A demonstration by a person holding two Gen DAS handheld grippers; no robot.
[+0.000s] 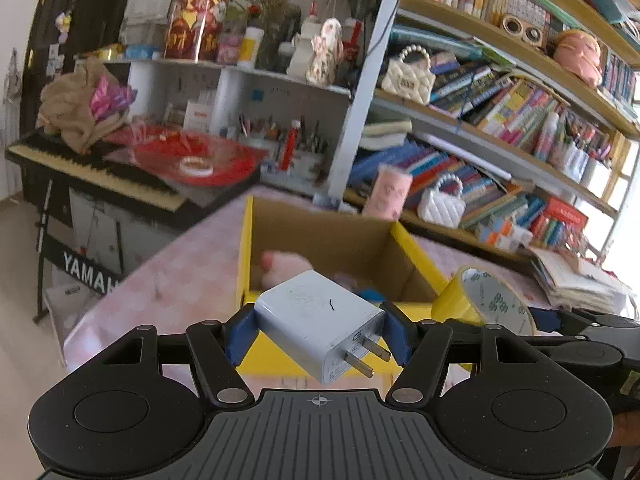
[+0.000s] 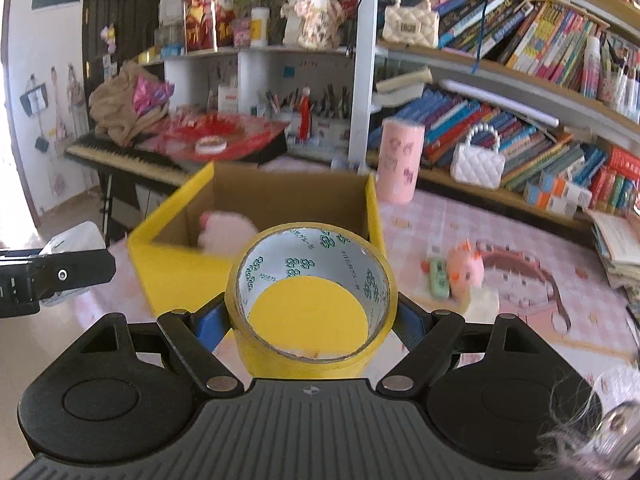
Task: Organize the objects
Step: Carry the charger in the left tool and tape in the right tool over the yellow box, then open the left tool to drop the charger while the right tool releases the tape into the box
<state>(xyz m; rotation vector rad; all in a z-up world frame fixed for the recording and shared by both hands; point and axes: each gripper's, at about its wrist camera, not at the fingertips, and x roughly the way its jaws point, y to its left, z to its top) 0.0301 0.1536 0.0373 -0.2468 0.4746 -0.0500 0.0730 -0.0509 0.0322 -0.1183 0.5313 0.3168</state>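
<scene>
Two items were still on their way to the yellow box [image 2: 256,240] near the table's far edge, the left tool [image 1: 320,330] clamping a white charger [image 1: 320,320], the right tool [image 2: 312,320] a tape roll [image 2: 312,292], while a pink toy [image 2: 464,270] lay loose.

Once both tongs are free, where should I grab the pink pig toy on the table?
Pinch the pink pig toy across its round body, coming from above. It lies low on the tablecloth with the green toy right beside it, so a side approach is crowded.
</scene>
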